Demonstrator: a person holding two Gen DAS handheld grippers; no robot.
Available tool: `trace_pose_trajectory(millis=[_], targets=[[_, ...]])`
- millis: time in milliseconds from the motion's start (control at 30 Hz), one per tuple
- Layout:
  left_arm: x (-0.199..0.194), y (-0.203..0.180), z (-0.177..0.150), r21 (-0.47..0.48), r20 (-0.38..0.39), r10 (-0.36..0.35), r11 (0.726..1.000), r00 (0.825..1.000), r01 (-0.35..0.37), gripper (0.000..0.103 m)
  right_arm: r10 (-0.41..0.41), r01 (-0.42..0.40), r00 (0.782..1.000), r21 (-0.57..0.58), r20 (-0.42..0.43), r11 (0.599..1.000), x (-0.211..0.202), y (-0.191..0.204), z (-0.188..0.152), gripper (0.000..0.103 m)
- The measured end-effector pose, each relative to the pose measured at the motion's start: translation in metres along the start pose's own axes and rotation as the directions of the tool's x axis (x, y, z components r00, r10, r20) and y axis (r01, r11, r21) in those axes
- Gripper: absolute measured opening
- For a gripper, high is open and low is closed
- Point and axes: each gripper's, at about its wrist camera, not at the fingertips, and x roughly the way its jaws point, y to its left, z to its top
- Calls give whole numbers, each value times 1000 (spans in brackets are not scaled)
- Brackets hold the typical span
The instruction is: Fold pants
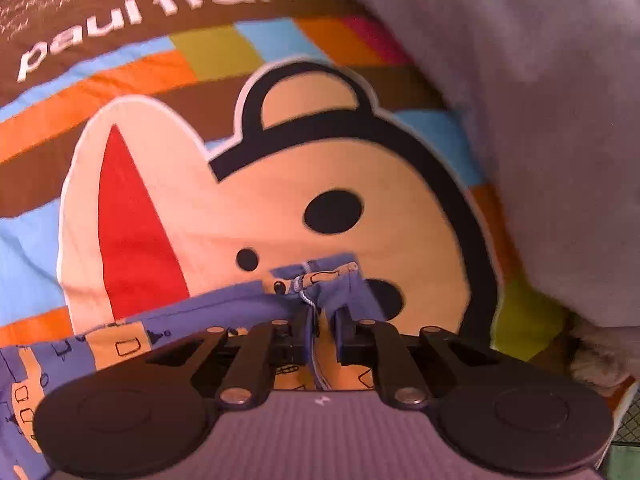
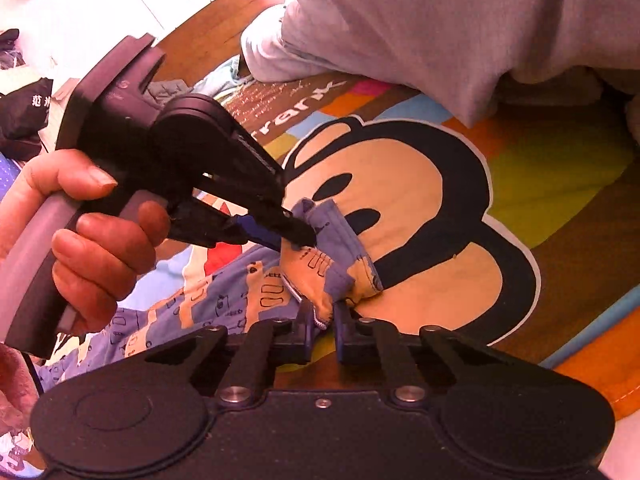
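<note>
Pants [image 2: 320, 264], blue and tan print, lie bunched on cartoon bedspread [image 2: 520, 184]. Left gripper [image 2: 298, 236] nipped tight on upper edge; right gripper [image 2: 322, 320] pinched on lower corner, likely hem. Lift both together, keep edge taut, match corners before laying down.

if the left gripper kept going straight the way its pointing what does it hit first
Probably the pants its fingers already pinch; just beyond lies the cartoon bedspread, though depth is unclear.

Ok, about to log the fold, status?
Left gripper and right gripper both shut on pants edge. Pants bunched on cartoon sheet. Nothing in the way.
</note>
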Motion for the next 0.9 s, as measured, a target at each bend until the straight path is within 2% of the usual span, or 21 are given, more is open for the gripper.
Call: trace_pose_trajectory(millis=[167,233,267,300,333,433,467,533,600,700,767,833,900], targets=[[-9,-17,-2,52,88,-4,999,996,-1,11,3,-5,998,31,66,1000,-10,-5,-2,8],[-2,-24,0,88,113,28,995,993,-38,12,-13,8,996,58,88,998,-12,-8,-2,8],[5,-25,1,108,113,43,993,993,-55,16,-21,15,996,71,91,997,-13,-10,-2,8],[12,-24,3,121,89,44,991,995,-54,26,-28,21,996,81,83,997,-12,-11,-2,9],[18,-20,3,118,57,28,992,998,-34,28,-34,28,997,90,65,996,-9,-12,-2,15],[8,-6,-4,94,64,-72,993,995,65,53,-24,20,999,96,46,995,-8,-13,-1,20],[1,0,-8,89,73,-104,991,992,98,67,-21,16,998,96,53,995,-9,-14,-1,21],[-18,14,-15,80,117,-170,984,978,161,70,-22,16,998,106,58,994,-10,-15,-1,32],[-36,31,-23,92,150,-190,980,970,177,70,-32,24,998,121,61,992,-10,-16,-1,35],[-58,67,-41,94,193,-170,984,966,154,72,-48,38,997,148,64,988,-12,-20,-2,45],[-69,93,-51,91,196,-126,990,972,110,72,-46,35,997,169,62,985,-13,-23,-1,48],[-84,127,-64,51,225,-67,997,972,57,73,-43,33,998,180,52,983,-10,-25,1,51],[-101,164,-80,-24,274,-22,999,962,30,74,-34,26,999,189,38,982,-9,-28,3,53]])
